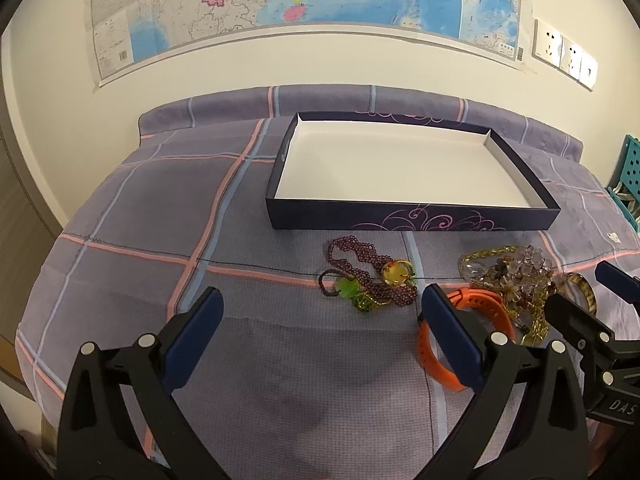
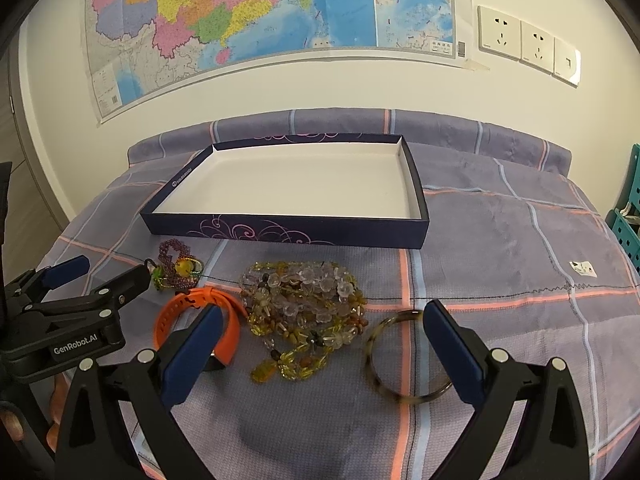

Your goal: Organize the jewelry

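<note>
1. A cream wall (image 2: 320, 92) runs behind the table.
2. A large coloured map (image 2: 256, 16) hangs on the wall, curling at its lower edge.
3. White wall sockets (image 2: 528, 46) sit to the right of the map.
4. A purple plaid tablecloth (image 2: 500, 240) with pink and pale-blue lines covers the table.
5. A teal perforated rack (image 2: 628, 220) stands at the right edge.

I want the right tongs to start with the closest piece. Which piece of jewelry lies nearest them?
The brown bangle: a plain rigid ring lying flat, partly hidden by the right finger of the right tongs; the other pieces lie further left.
</note>
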